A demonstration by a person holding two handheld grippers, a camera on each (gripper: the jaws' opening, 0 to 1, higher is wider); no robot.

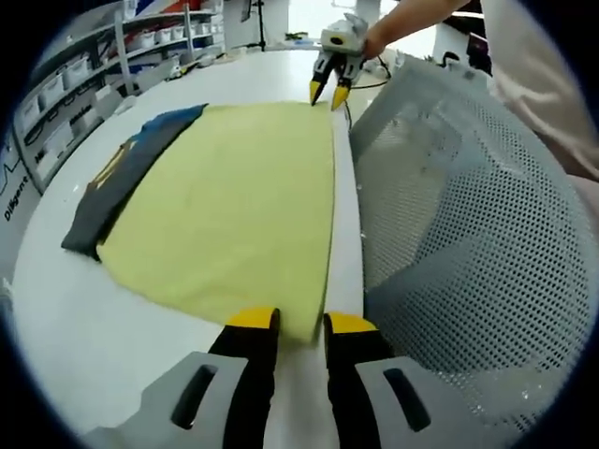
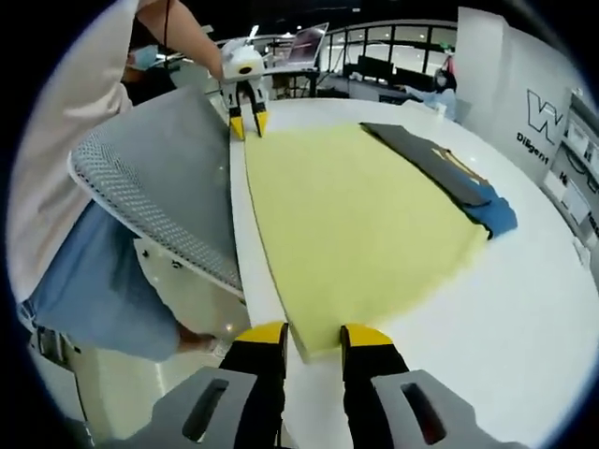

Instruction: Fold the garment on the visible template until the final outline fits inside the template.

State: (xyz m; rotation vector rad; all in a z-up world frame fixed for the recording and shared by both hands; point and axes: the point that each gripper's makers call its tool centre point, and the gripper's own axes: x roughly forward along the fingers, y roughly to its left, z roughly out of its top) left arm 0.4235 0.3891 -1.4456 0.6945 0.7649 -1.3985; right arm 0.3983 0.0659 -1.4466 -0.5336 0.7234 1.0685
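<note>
Yellow garment lies flat along table near edge, covering dark template. Our left gripper and right gripper sit at garment's two near corners, jaws parted, cloth between; grip uncertain. We judge fold starting: next, pinch corners, carry across.

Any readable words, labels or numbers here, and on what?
"Diligent" (end cut off): white wall panel, under a large "W" logo; also at the left gripper view's left edge.
Yellow print on the dark garment: too blurred to read.
</note>
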